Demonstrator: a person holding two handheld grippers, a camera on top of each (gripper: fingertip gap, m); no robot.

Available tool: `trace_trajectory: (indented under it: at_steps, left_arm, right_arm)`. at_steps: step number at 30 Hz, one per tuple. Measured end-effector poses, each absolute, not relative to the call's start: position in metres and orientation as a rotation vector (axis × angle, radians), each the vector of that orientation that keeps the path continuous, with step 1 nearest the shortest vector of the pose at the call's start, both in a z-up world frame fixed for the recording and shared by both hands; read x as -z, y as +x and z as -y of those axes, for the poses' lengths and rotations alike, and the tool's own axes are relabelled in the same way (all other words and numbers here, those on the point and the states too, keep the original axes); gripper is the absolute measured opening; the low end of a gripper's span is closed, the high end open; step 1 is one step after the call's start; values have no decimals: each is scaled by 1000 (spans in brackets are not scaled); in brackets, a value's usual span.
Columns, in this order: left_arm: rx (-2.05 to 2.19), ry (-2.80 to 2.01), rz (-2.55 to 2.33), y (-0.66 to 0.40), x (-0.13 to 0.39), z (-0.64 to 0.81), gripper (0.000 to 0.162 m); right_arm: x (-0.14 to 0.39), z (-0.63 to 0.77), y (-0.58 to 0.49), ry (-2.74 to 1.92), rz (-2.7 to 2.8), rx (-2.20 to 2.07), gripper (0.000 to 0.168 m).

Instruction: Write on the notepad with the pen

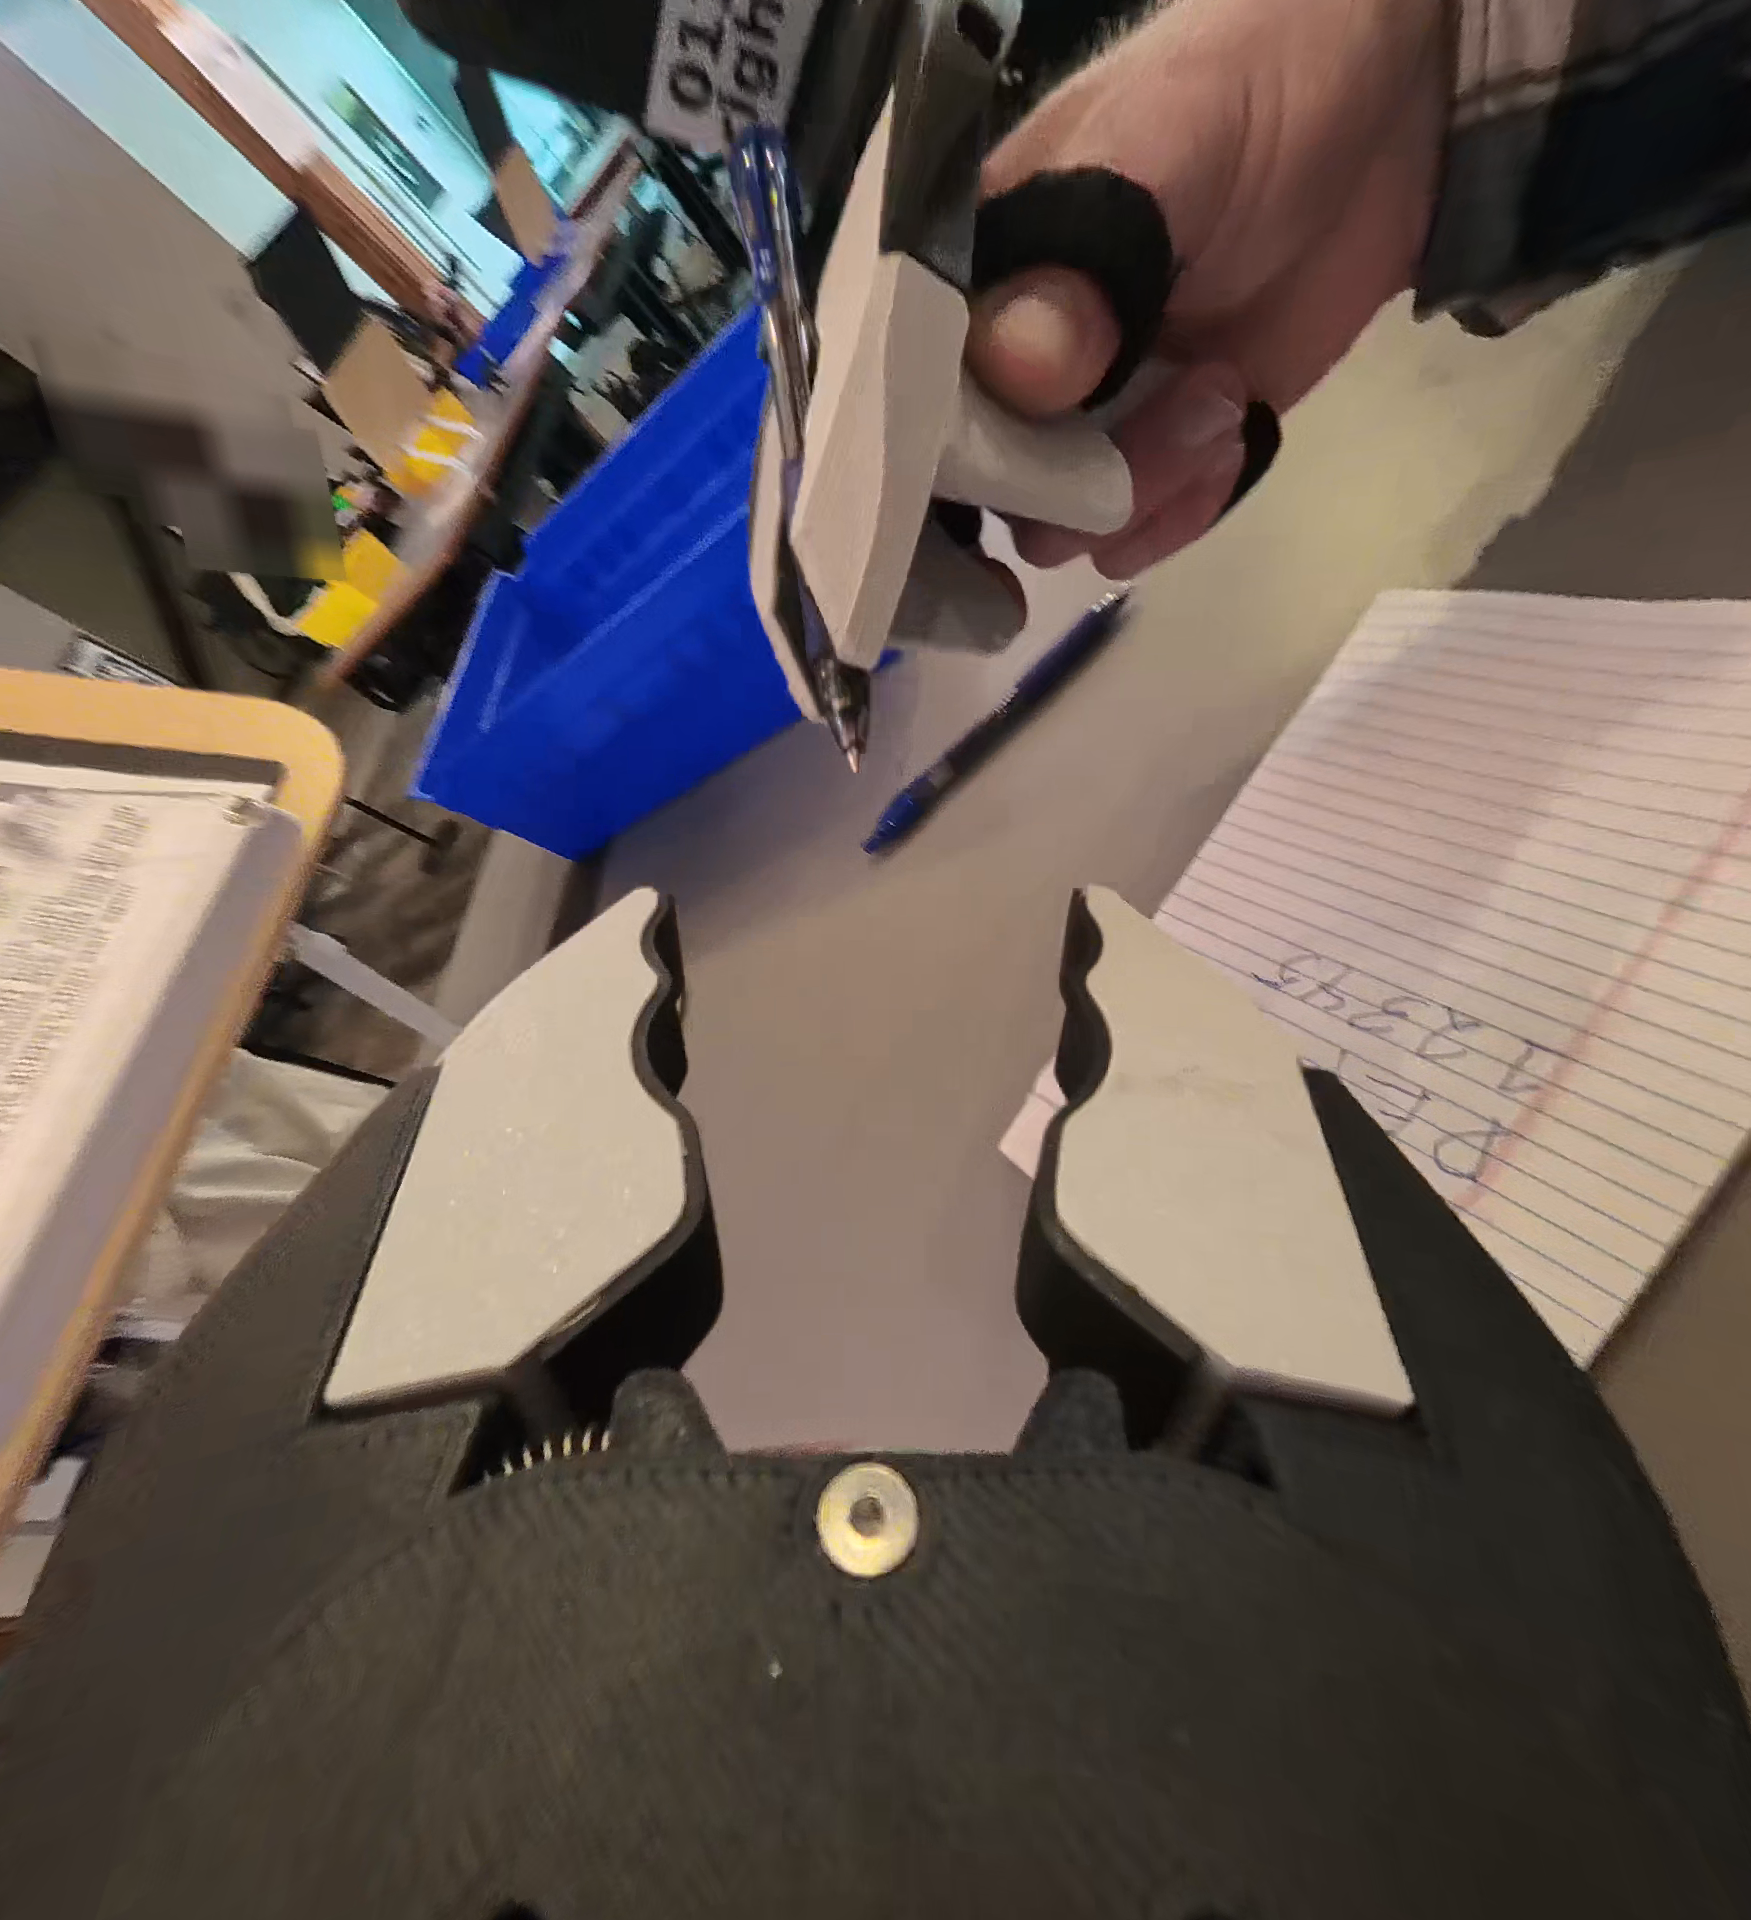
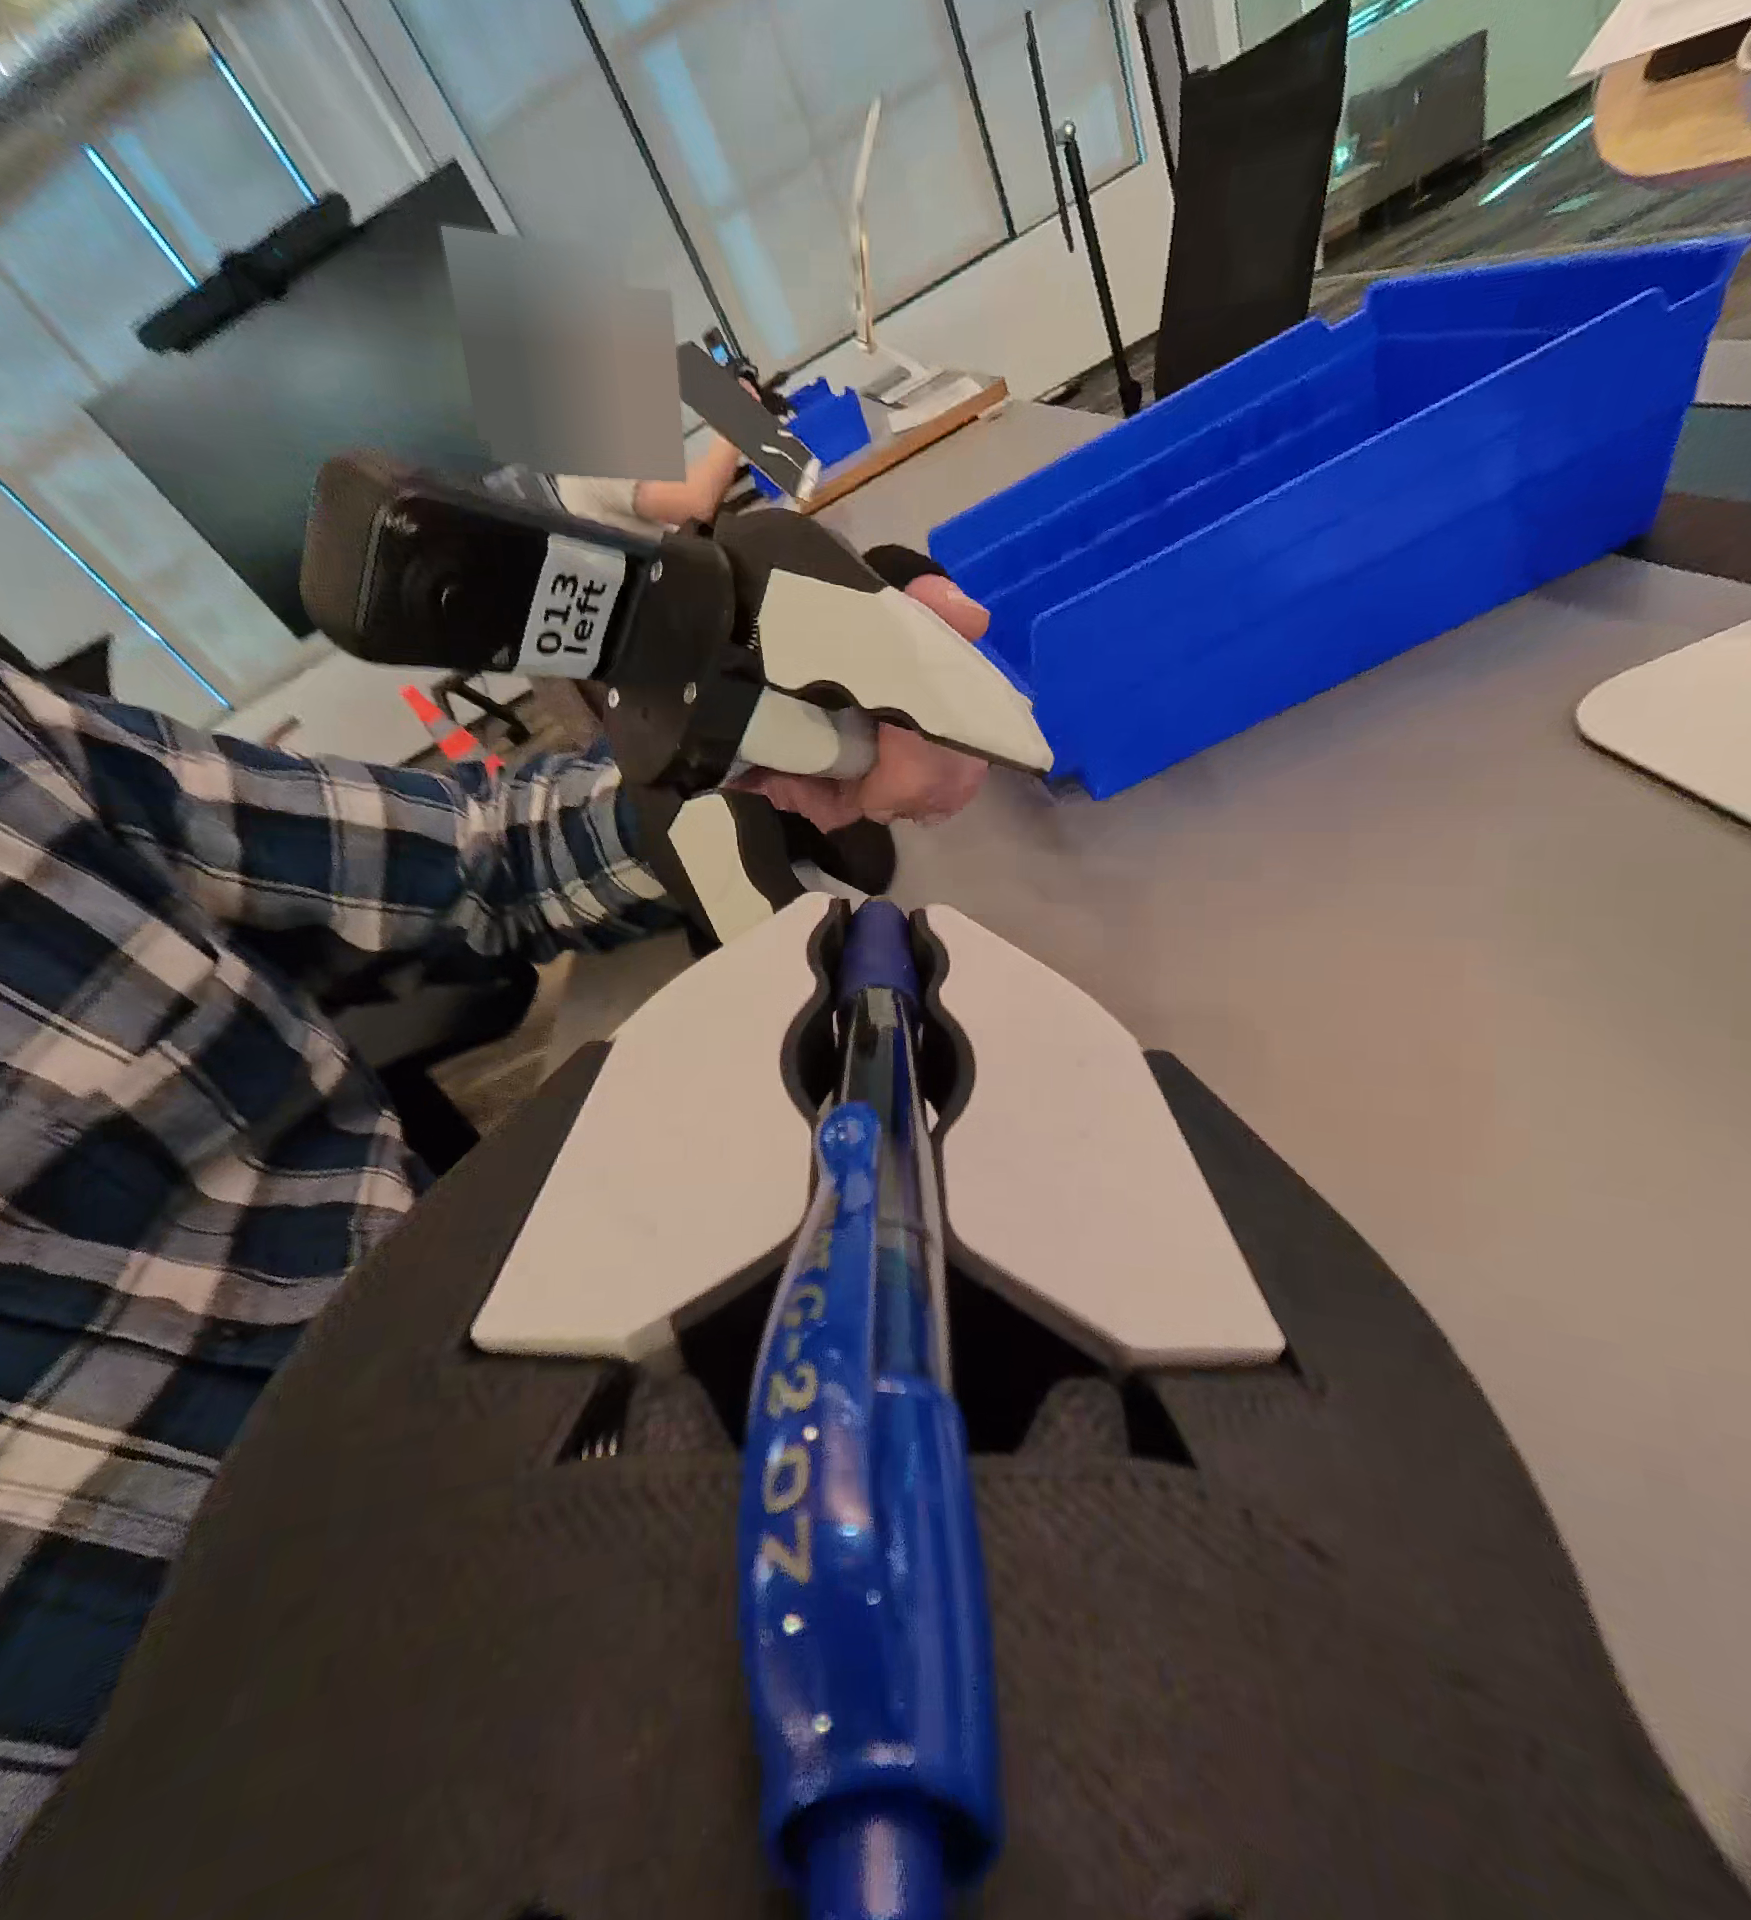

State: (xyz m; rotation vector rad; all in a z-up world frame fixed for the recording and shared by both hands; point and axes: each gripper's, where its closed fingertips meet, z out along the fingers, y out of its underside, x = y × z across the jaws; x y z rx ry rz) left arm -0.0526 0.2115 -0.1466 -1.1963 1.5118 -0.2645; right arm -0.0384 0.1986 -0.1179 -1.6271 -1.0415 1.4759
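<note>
In the right wrist view my right gripper [image 2: 876, 916] is shut on a blue pen [image 2: 866, 1351] that lies along its fingers. In the left wrist view that gripper [image 1: 829, 655] hangs from above, held by a hand. The pen [image 1: 847, 717] points down and its tip is above the grey table [image 1: 850, 1143], left of the notepad. The lined notepad [image 1: 1536, 852] lies at the right with blue writing near its close end. My left gripper [image 1: 873, 914] is open and empty, low over the table beside the notepad's near corner.
A second blue pen [image 1: 996, 727] lies on the table between the blue bin [image 1: 622, 644] and the notepad. A clipboard with papers [image 1: 71, 1018] sits at the left. The right wrist view shows the bin [image 2: 1370, 520], a white rounded pad [image 2: 1723, 717] and a plaid sleeve [image 2: 175, 935]. Less than 4 cm separates the two grippers' tips.
</note>
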Motion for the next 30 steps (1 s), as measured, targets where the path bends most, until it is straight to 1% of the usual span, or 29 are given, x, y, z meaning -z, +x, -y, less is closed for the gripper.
trace_trajectory:
  at_steps: [9,15,17,21,30]
  left_arm:
    - [226,-1046,-1434,-43,112,-187,65]
    - [184,-974,-1418,-38,104,-177,48]
    - [171,-949,-1436,-35,106,-173,38]
    - [153,-921,-1435,-34,107,-169,23]
    - [149,-931,-1423,-37,107,-173,9]
  right_arm:
    - [95,-177,-43,-1526,940,-1728,11]
    - [98,-173,-45,-1534,906,-1802,11]
    - [96,-172,-45,-1514,889,-1837,11]
    - [98,-173,-46,-1519,876,-1861,11]
    - [102,-169,-49,-1528,885,-1897,11]
